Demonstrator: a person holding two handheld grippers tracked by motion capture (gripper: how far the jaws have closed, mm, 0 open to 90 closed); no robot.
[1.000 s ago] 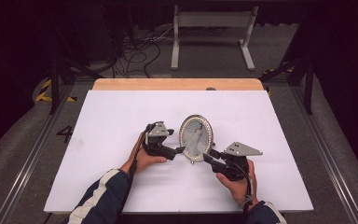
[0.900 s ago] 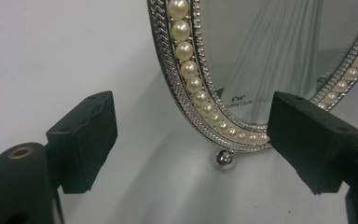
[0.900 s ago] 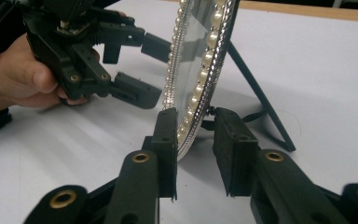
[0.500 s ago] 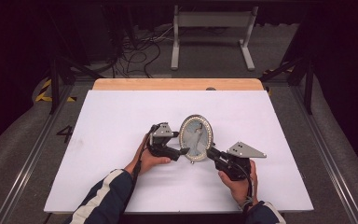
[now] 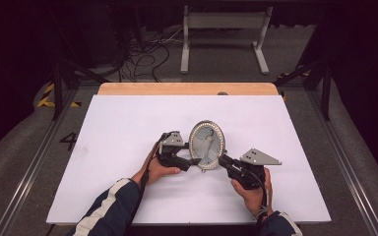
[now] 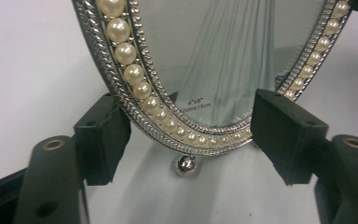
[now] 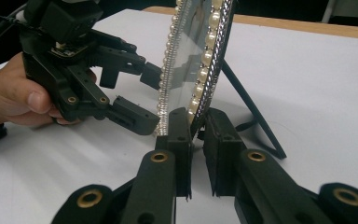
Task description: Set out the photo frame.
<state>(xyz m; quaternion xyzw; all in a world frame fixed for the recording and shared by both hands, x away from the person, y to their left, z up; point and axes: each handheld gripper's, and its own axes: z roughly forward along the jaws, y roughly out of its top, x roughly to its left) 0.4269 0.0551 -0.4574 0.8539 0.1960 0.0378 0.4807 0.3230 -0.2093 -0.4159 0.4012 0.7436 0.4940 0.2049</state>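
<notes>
— Where's the picture frame (image 5: 206, 144)?
— Upright, mid table (image 5: 128, 118). Right gripper (image 7: 196, 140) fingers pinch its near rim; left gripper (image 6: 186, 128) fingers are spread around its bottom edge.
— Next?
— Probably steady it, then release gently.

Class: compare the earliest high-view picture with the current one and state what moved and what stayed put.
The left gripper slid right until its open jaws flank the frame's lower rim. The right gripper remains clamped on the rim's edge. The frame stands upright where it was.
</notes>
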